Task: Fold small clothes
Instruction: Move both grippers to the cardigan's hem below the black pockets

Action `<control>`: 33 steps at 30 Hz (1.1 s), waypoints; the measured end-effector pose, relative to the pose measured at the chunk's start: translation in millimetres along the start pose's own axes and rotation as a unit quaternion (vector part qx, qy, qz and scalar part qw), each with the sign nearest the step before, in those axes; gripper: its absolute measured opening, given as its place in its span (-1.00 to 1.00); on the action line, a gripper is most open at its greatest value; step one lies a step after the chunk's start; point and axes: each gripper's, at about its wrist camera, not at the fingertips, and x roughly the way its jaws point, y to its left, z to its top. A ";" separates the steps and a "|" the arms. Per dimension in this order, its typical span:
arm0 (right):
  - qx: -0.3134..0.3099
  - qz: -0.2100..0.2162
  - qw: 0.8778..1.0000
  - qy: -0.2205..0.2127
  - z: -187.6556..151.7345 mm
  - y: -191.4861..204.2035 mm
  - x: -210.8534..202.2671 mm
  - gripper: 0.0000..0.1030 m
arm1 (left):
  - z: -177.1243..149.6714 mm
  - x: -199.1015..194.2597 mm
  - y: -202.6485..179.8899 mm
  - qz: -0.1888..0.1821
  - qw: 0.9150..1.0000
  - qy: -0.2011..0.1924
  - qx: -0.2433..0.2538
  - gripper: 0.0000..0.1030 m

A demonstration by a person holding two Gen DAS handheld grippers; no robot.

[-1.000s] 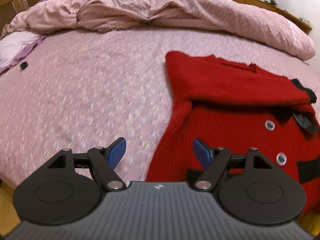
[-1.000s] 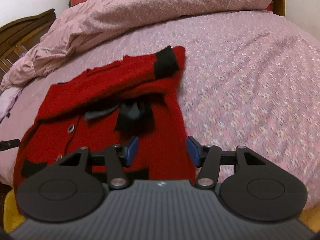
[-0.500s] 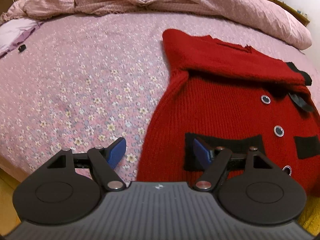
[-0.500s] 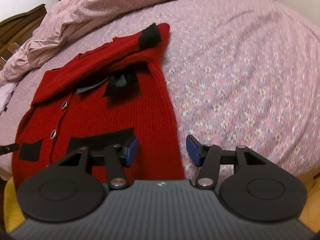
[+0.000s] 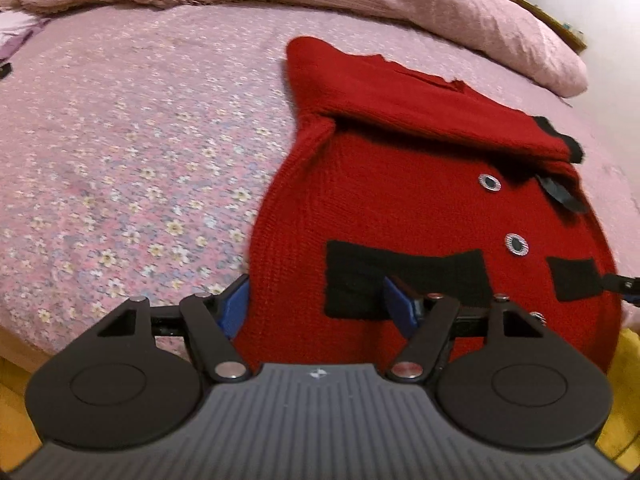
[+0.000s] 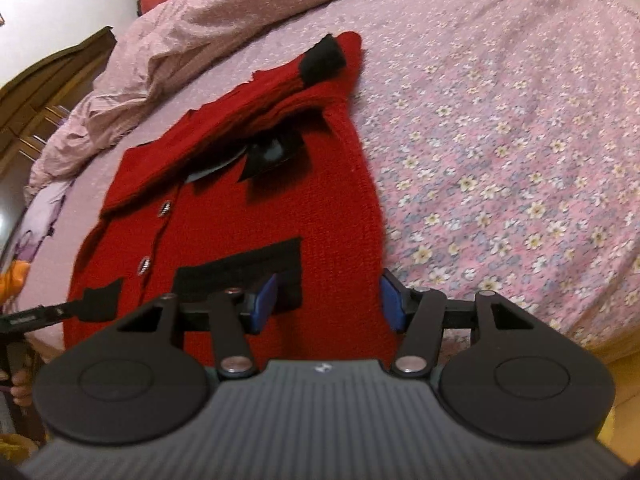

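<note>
Starting at the left tool (image 5: 316, 308): standing open, having just closed a little, pinching nothing, straddling the near left edge of the red cardigan (image 5: 400, 208), with one pad off the knit and the other above a black pocket (image 5: 400, 276). Moving to the right tool (image 6: 328, 304): likewise open, having just widened slightly, gripping nothing, astride the cardigan's opposite edge by the hem. Lying flat on the flowered bed (image 5: 120, 140) near its front edge, with a sleeve (image 6: 280, 96) already folded across the chest. Likely to go wrong by closing on the top layer alone, thus lifting the front panel and leaving the back behind; by pinching the bedsheet along with the knit at the outer pads; or by raising the two sides unevenly, skewing the fold or shaking the sleeve loose. Nothing by way of containers here save the pockets; impossible to tell whether holding anything.
</note>
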 end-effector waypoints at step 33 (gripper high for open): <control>0.045 0.115 0.992 0.021 -13.9 -12.2 4.0 0.11 | -11.8 -5.1 0.8 -0.049 0.997 0.022 0.063 0.49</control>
